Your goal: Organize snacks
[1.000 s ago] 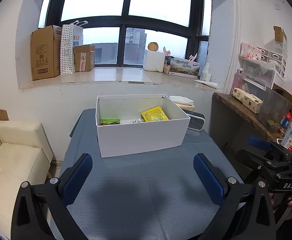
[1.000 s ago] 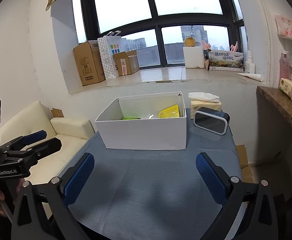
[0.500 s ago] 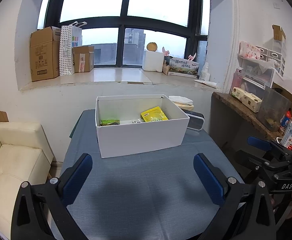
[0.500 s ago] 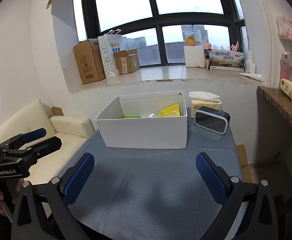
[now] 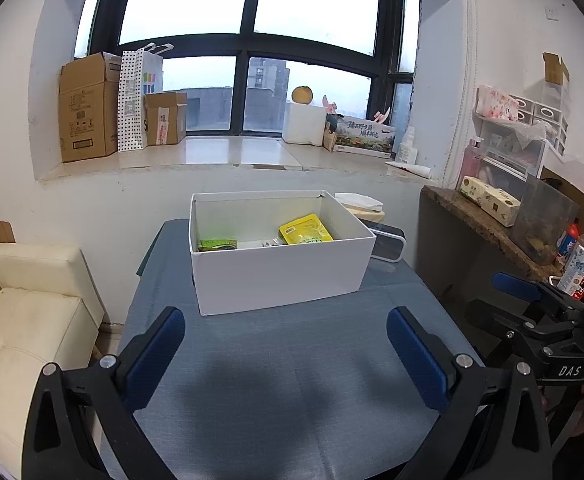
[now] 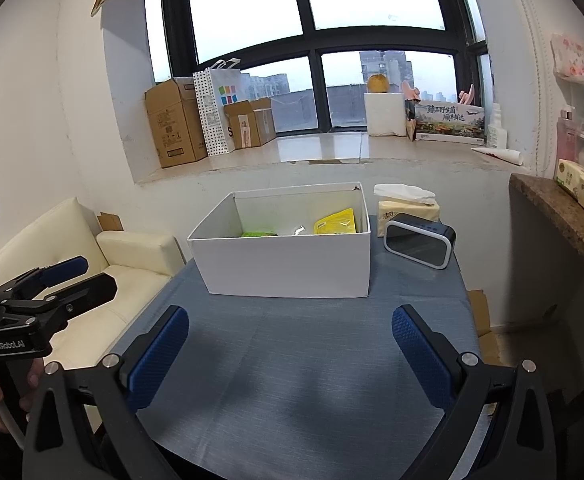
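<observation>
A white open box stands at the far side of a table with a blue-grey cloth. Inside lie a yellow snack packet, a green packet and a small silvery wrapper. My left gripper hangs open over the near part of the cloth, holding nothing. My right gripper is open too, above the cloth with nothing in it. Each gripper also shows at the edge of the other's view.
A black speaker and a tissue box stand right of the white box. A cream sofa is on the left, a dark counter with clutter on the right. Cardboard boxes line the windowsill.
Both views have shifted only slightly; the white box sits a touch higher in each frame. Both grippers stay open and nothing was picked up.
</observation>
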Demonstrator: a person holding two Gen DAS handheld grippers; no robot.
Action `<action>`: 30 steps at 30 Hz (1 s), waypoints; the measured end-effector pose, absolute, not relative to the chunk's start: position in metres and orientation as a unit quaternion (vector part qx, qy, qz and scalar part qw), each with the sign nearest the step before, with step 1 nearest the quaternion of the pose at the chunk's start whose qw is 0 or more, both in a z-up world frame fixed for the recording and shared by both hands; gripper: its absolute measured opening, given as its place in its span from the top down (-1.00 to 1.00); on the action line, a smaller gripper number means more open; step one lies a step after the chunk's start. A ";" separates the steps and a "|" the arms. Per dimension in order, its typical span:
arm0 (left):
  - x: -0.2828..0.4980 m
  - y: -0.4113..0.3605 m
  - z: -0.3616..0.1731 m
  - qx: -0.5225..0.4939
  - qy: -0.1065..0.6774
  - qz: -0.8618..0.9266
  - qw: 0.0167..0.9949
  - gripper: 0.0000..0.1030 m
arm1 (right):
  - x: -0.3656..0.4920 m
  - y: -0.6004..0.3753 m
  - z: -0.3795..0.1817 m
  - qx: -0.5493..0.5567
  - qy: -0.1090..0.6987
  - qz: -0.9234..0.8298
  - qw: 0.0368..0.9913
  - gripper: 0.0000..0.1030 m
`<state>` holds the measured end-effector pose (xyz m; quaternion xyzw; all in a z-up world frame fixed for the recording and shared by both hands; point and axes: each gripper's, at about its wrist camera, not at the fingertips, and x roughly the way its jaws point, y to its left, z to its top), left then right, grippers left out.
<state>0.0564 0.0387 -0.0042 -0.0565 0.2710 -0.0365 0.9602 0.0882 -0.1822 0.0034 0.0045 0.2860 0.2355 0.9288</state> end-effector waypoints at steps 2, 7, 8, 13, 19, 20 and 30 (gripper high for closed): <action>0.056 0.039 -0.004 -0.057 0.271 -0.038 0.960 -1.00 | 0.088 -0.182 0.004 0.004 0.285 0.237 0.929 -1.00; 0.054 0.038 -0.004 -0.054 0.270 -0.041 0.960 -1.00 | 0.088 -0.182 0.005 0.006 0.286 0.235 0.929 -1.00; 0.055 0.037 -0.004 -0.054 0.271 -0.040 0.960 -1.00 | 0.088 -0.183 0.005 0.007 0.287 0.235 0.929 -1.00; 0.056 0.035 -0.005 -0.049 0.275 -0.041 0.959 -1.00 | 0.089 -0.182 0.005 0.006 0.287 0.235 0.928 -1.00; 0.057 0.035 -0.006 -0.050 0.276 -0.042 0.959 -1.00 | 0.089 -0.182 0.005 0.007 0.287 0.237 0.928 -1.00; 0.057 0.034 -0.006 -0.049 0.276 -0.042 0.959 -1.00 | 0.089 -0.182 0.005 0.008 0.287 0.237 0.928 -1.00; 0.057 0.034 -0.006 -0.050 0.277 -0.042 0.959 -1.00 | 0.087 -0.181 0.004 0.007 0.287 0.242 0.927 -1.00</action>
